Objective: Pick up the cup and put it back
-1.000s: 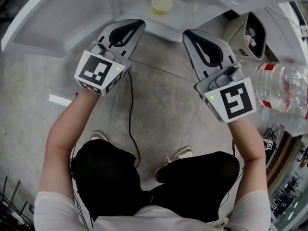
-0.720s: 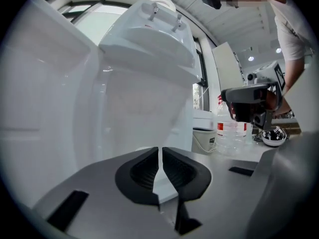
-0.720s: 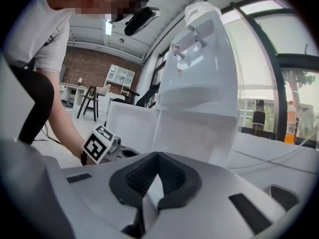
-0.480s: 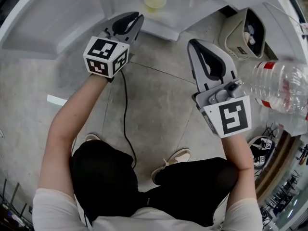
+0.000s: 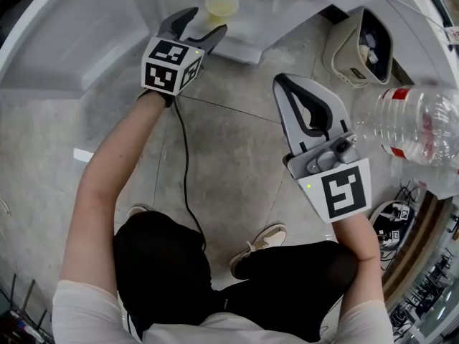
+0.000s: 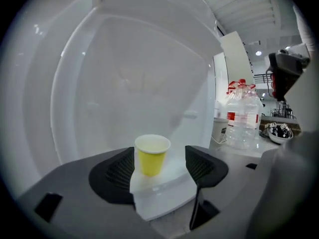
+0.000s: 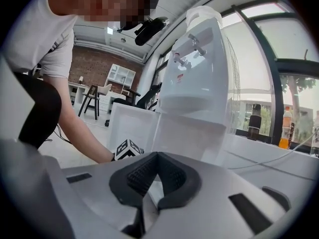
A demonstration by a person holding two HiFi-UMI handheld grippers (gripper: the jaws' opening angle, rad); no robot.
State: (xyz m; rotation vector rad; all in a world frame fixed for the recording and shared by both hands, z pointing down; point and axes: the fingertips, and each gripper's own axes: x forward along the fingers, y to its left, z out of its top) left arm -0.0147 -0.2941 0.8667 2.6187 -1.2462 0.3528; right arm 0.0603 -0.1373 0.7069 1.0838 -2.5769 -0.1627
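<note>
Cup (image 5: 221,6) (image 6: 152,155) — a small yellow paper one, upright and open at the top — stands on the white ledge (image 5: 244,38) (image 6: 164,198) at the foot of a white water dispenser (image 7: 194,59).

The left gripper (image 5: 204,26) (image 6: 160,164) reaches in toward it just above the ledge, and its fingers (image 6: 117,173) have just been opening. They now stand wide apart with the cup between them. In the left gripper view the cup sits close beside the finger on the left, with a clear gap to the other one; neither pad presses on it, so it rests on the ledge by its own weight.

The right gripper (image 5: 282,84) (image 7: 157,157) hangs over the grey floor (image 5: 237,163), well apart from the cup. Its fingers are closed tip to tip, with nothing between them.

A large clear water bottle (image 5: 409,127) (image 6: 242,118) with a red label lies at the right of the head view — beside it, nearer the dispenser, sits a beige container (image 5: 366,49).
</note>
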